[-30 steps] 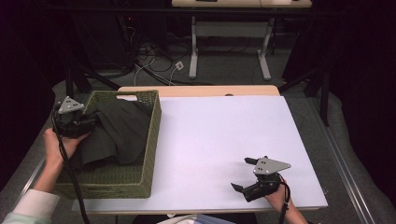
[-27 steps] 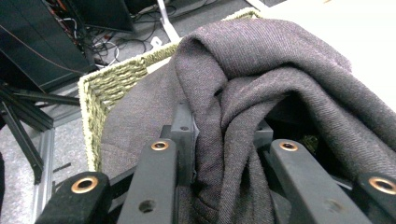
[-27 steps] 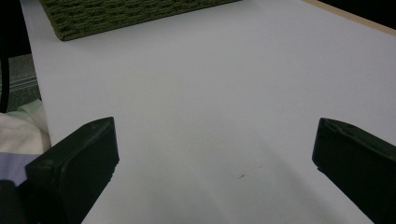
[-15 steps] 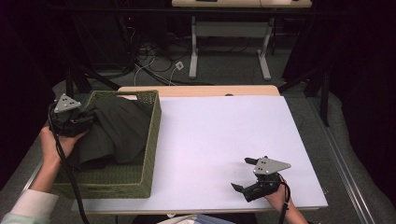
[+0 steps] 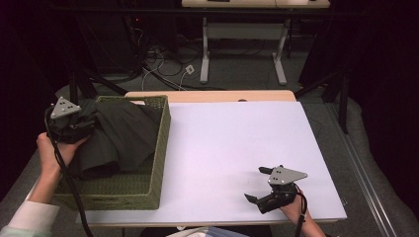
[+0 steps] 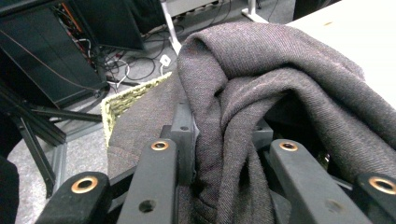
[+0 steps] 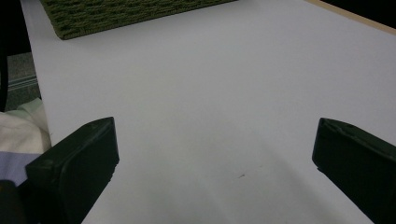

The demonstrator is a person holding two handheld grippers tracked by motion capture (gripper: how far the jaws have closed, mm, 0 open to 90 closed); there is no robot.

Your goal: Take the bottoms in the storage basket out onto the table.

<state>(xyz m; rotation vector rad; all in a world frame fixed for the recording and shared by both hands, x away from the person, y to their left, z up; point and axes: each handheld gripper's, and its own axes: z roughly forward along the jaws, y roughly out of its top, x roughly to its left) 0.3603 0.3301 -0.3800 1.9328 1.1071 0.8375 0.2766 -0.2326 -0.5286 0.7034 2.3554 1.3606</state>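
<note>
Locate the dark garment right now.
In the high view, the dark garment lies in the green woven basket at the table's left, its left edge pinched by the left gripper.

Floor: you face grey carpet (image 5: 237, 74) across the upper middle of the frame.
Cables: a tangle of black and white leads (image 5: 163, 61) lies upper left of centre.
Furniture: a white-legged desk frame (image 5: 242, 44) stands at top centre.
Surroundings: black curtains (image 5: 380, 74) darken your right edge.
Light: dim beyond.
</note>
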